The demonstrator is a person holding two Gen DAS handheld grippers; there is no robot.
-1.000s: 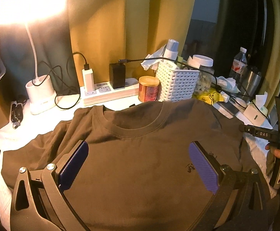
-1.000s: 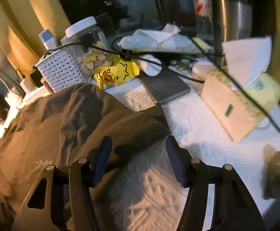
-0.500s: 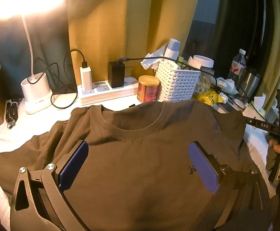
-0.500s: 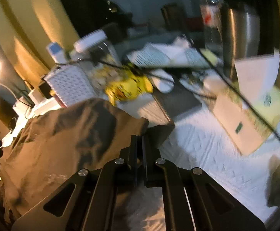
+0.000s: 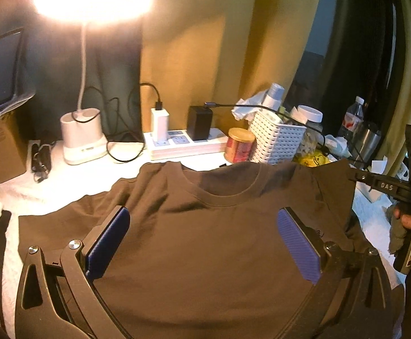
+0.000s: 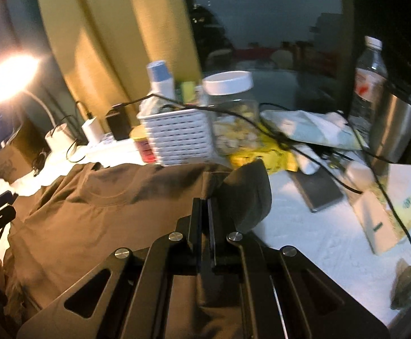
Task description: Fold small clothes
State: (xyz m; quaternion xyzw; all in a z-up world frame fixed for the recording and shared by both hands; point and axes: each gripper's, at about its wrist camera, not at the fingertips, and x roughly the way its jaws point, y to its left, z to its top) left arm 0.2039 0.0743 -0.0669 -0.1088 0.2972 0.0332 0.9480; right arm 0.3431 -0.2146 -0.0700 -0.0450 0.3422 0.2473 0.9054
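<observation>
Shirt (image 5: 205,240) sleeve (brown) is pinched by the right gripper (image 6: 205,206); the left gripper (image 5: 202,240) is held wide above it.

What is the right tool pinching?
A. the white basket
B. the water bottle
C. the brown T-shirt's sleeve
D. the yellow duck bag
C: the right tool is closed tight on the sleeve edge of the brown T-shirt, and the cloth bunches up just past its tips, while the basket and bottle stand untouched farther back.
</observation>
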